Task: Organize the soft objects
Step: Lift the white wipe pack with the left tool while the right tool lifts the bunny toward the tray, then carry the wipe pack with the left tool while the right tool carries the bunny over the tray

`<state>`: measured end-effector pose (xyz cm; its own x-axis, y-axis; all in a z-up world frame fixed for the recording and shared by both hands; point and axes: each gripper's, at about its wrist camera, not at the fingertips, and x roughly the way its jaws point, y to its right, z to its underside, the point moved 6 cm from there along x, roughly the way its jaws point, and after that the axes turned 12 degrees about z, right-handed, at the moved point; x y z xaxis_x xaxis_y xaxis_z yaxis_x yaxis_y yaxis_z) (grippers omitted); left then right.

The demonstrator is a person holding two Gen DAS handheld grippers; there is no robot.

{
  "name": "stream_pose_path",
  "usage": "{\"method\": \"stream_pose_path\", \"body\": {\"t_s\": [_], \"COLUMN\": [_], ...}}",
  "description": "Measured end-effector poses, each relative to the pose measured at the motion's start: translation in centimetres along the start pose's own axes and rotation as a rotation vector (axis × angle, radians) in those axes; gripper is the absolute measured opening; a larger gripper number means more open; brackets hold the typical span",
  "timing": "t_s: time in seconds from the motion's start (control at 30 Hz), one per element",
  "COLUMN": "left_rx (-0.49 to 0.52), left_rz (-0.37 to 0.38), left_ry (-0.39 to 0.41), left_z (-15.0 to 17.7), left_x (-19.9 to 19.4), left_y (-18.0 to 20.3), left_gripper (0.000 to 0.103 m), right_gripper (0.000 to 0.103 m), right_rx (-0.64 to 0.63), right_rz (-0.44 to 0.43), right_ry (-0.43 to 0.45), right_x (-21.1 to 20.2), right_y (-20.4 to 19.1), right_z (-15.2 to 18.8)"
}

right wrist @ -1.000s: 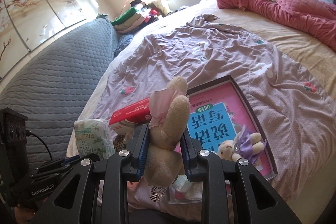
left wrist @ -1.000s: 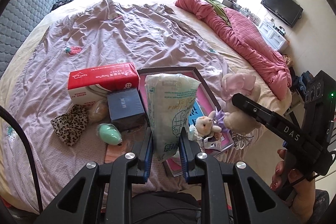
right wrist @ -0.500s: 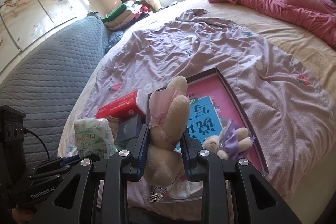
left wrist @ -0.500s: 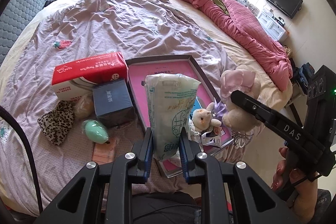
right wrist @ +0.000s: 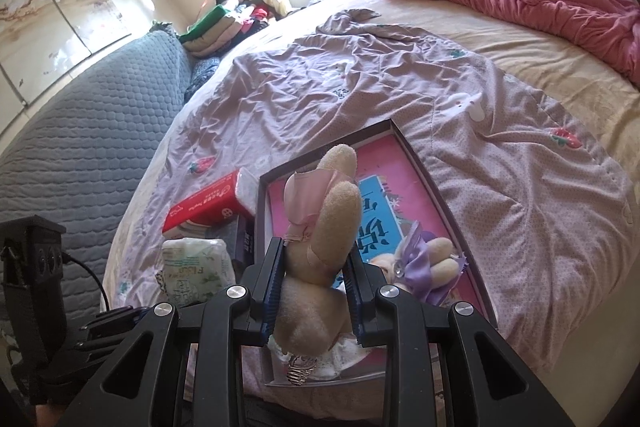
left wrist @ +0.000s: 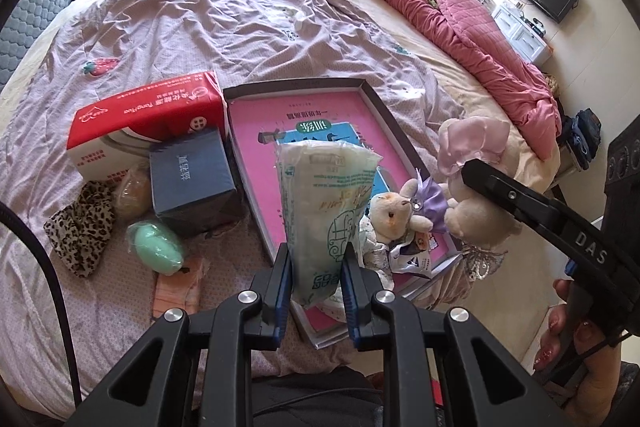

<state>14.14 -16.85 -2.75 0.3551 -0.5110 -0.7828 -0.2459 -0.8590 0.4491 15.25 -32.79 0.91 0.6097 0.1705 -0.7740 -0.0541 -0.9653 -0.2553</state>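
A soft white pack (left wrist: pixel 328 203) is squeezed between the nearly closed jaws of the left gripper (left wrist: pixel 316 279); it is held upright above the near end of the dark tray (left wrist: pixel 394 131) on the bed. A tan plush bunny (right wrist: pixel 320 259) with a pink bow is pinched just as tightly by the right gripper (right wrist: pixel 316 287), over the same tray. A small plush with a purple bow (left wrist: pixel 404 211) is already lying in the tray. Both soft things should be lowered slowly and let go only once the tray floor is touched; the small plush should not be squashed. The far half of the tray is bare, so room is left there. The red tissue box (left wrist: pixel 148 119) and the dark blue box (left wrist: pixel 192 179) are just beside the tray's left rim; that side should be kept away from.
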Motion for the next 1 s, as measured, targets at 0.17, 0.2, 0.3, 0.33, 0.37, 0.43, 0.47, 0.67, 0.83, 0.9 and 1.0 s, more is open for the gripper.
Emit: {"method": "stream_pose_path", "body": {"t_s": [0.17, 0.2, 0.3, 0.33, 0.37, 0.43, 0.47, 0.67, 0.83, 0.9, 1.0], "left_rx": [-0.008, -0.009, -0.008, -0.009, -0.011, -0.012, -0.008, -0.005, -0.004, -0.004, -0.005], "left_rz": [-0.003, -0.006, -0.022, -0.027, -0.032, -0.044, -0.053, -0.081, -0.090, -0.087, -0.082], "left_ry": [-0.014, -0.021, -0.039, -0.044, -0.047, -0.052, -0.054, -0.080, -0.103, -0.106, -0.110], "left_z": [-0.5, -0.7, -1.1, -1.2, -1.3, -1.7, -1.9, -2.3, -1.9, -1.8, -1.7], "left_x": [1.3, 1.7, 2.7, 3.0, 3.2, 3.8, 4.0, 5.4, 6.6, 6.8, 7.1], "left_y": [-0.6, -0.7, -1.1, -1.2, -1.4, -1.7, -1.8, -2.5, -2.7, -2.7, -2.6], "left_gripper": [0.023, 0.023, 0.023, 0.023, 0.023, 0.023, 0.023, 0.023, 0.023, 0.023, 0.023], "right_gripper": [0.029, 0.029, 0.029, 0.029, 0.029, 0.029, 0.029, 0.029, 0.029, 0.029, 0.029], "right_rx": [-0.003, -0.001, 0.000, -0.001, -0.003, -0.009, -0.013, -0.020, -0.043, -0.057, -0.072], "right_rz": [0.007, 0.007, 0.011, 0.011, 0.011, 0.016, 0.019, 0.020, 0.018, 0.021, 0.027], "right_ry": [-0.012, -0.015, -0.024, -0.027, -0.030, -0.032, -0.035, -0.069, -0.107, -0.128, -0.154], "right_x": [0.6, 0.7, 1.1, 1.2, 1.3, 1.5, 1.6, 2.7, 3.7, 4.3, 5.0], "right_y": [0.1, 0.2, 0.4, 0.5, 0.5, 0.5, 0.5, 0.8, 0.5, 0.3, 0.2], "right_z": [0.2, 0.2, 0.3, 0.3, 0.4, 0.4, 0.4, 0.9, 1.6, 2.0, 2.6]}}
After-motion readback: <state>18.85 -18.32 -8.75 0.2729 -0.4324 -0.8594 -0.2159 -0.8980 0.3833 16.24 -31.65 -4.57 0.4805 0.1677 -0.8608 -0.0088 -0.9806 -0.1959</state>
